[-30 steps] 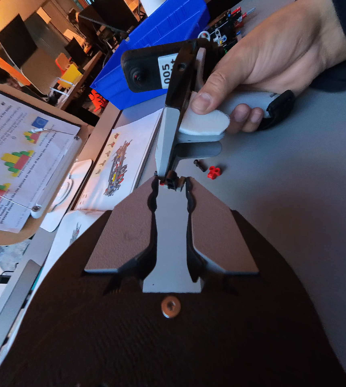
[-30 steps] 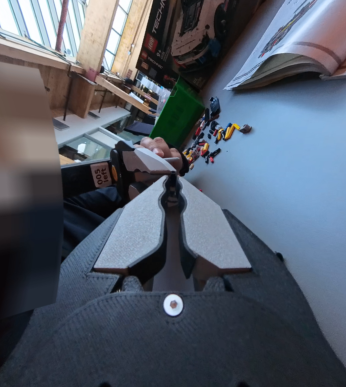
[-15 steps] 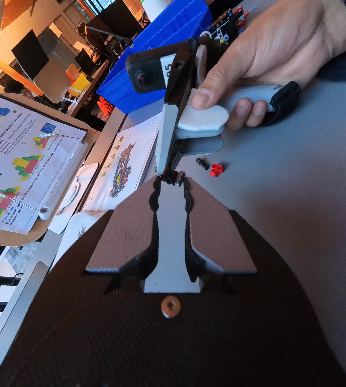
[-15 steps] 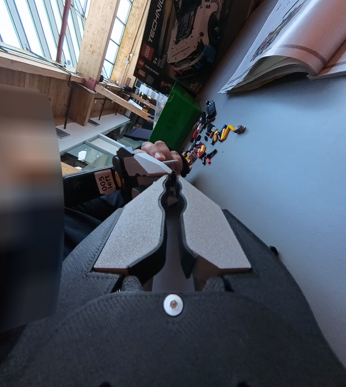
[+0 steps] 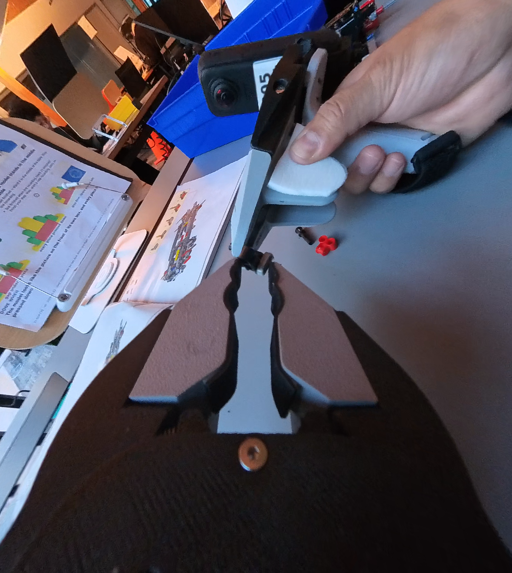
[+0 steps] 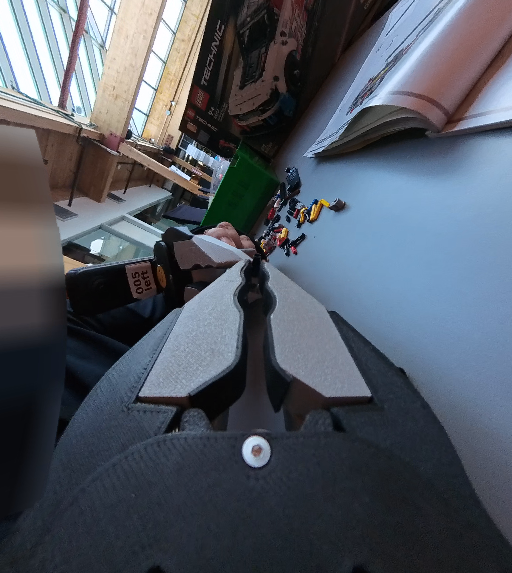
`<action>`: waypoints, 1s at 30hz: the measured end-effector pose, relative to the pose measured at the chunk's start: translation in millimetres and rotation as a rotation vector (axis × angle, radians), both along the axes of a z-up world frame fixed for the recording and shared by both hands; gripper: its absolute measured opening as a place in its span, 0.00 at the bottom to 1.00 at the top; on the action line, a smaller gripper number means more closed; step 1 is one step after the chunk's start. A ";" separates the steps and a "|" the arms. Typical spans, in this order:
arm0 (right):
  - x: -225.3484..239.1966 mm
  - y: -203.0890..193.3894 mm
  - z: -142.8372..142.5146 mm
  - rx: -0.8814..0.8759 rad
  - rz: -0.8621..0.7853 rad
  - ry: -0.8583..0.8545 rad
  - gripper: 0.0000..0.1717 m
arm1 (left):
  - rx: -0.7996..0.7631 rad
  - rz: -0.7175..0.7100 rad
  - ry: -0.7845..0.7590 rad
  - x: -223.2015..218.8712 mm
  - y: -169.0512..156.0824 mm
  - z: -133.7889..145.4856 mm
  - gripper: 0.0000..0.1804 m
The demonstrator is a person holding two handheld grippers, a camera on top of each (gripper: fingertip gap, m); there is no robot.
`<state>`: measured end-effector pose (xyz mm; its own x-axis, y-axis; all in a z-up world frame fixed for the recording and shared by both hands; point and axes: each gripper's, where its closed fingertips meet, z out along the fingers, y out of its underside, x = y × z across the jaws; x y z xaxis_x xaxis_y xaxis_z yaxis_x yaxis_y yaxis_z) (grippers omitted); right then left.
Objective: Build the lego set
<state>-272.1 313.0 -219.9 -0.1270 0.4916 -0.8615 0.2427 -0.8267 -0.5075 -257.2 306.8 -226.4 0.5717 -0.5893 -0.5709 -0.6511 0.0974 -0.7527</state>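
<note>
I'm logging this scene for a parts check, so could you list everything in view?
Grey piece: one, between left gripper's fingers.
Black pin: one, clamped in right gripper's fingers.
Black peg: one, on table.
Red connector: one, beside the peg.
Loose bricks: many, mixed colours, far on table.
Green bin: one, beside bricks.
Blue bin: one, table's far edge.
Booklet: one, open.
Toy box: one, dark.
Clipboard sheet: one, left.
Table: grey.
Left gripper; right gripper; right hand.

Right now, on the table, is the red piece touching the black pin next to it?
Apart. The left wrist view shows bare grey table between the red piece and the black pin.
</note>
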 end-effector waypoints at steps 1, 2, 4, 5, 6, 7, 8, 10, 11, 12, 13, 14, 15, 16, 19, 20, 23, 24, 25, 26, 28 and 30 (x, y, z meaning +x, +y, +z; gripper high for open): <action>0.0 0.3 -0.4 0.006 -0.003 -0.003 0.00 | -0.014 -0.005 -0.021 0.7 -0.5 0.1 0.08; -0.1 0.9 -0.4 0.006 -0.008 -0.003 0.00 | -0.022 -0.003 -0.031 0.6 -0.1 0.3 0.08; -0.7 2.2 0.3 0.009 -0.020 0.002 0.00 | -0.007 0.003 -0.017 0.0 1.0 1.2 0.08; -0.9 2.4 0.5 0.002 -0.022 0.004 0.00 | 0.000 0.008 -0.006 -0.1 1.0 1.3 0.08; -1.4 2.7 0.4 0.000 -0.027 0.004 0.00 | 0.007 0.010 0.003 -0.3 1.0 1.4 0.08; -1.9 2.7 0.2 -0.002 -0.029 0.003 0.00 | 0.008 0.009 0.004 -0.6 0.9 1.1 0.08; -2.3 2.7 0.1 -0.006 -0.032 0.003 0.00 | 0.002 0.007 -0.005 -1.0 0.7 1.1 0.08; -3.2 2.7 -0.1 -0.013 -0.036 0.003 0.00 | -0.012 -0.001 -0.021 -1.7 0.5 1.1 0.08; -3.3 2.5 -0.3 -0.017 -0.034 0.002 0.00 | -0.015 -0.005 -0.025 -1.8 0.3 0.9 0.08; -3.3 2.4 -0.7 -0.012 -0.036 -0.002 0.00 | -0.017 -0.006 -0.023 -1.7 0.1 0.4 0.08; -3.4 2.3 -1.3 -0.004 -0.038 -0.007 0.00 | -0.017 -0.008 -0.018 -1.9 0.0 -0.1 0.08; -3.6 2.1 -1.6 -0.002 -0.038 -0.009 0.00 | -0.017 -0.009 -0.017 -1.9 -0.1 -0.4 0.08; -3.7 2.1 -2.0 -0.001 -0.039 -0.012 0.00 | -0.019 -0.010 -0.019 -2.0 -0.2 -0.7 0.08; -3.7 2.1 -2.2 -0.001 -0.038 -0.013 0.00 | -0.023 -0.013 -0.024 -2.0 -0.3 -0.8 0.08; -3.6 2.2 -2.7 0.005 -0.042 -0.017 0.00 | -0.028 -0.020 -0.030 -1.9 -0.4 -1.1 0.08; -3.5 2.1 -2.6 0.005 -0.042 -0.017 0.00 | -0.027 -0.023 -0.031 -1.8 -0.6 -0.9 0.08; -3.0 1.8 -2.3 0.013 -0.043 -0.016 0.00 | -0.027 -0.027 -0.032 -1.2 -1.4 -0.6 0.07; -3.0 1.6 -2.4 0.014 -0.042 -0.017 0.00 | -0.027 -0.027 -0.032 -1.3 -1.5 -0.8 0.07; -3.0 1.5 -2.6 0.014 -0.042 -0.018 0.00 | -0.029 -0.028 -0.035 -1.3 -1.6 -0.9 0.07; -3.0 1.8 -2.4 0.013 -0.043 -0.017 0.00 | -0.031 -0.028 -0.041 -1.2 -1.4 -0.6 0.07; -3.1 2.3 -1.4 0.009 -0.045 -0.009 0.00 | -0.035 -0.019 -0.060 -1.1 -0.7 0.6 0.08; -2.8 2.6 -0.1 0.003 -0.044 0.001 0.00 | -0.050 -0.012 -0.091 -1.0 -0.2 2.0 0.08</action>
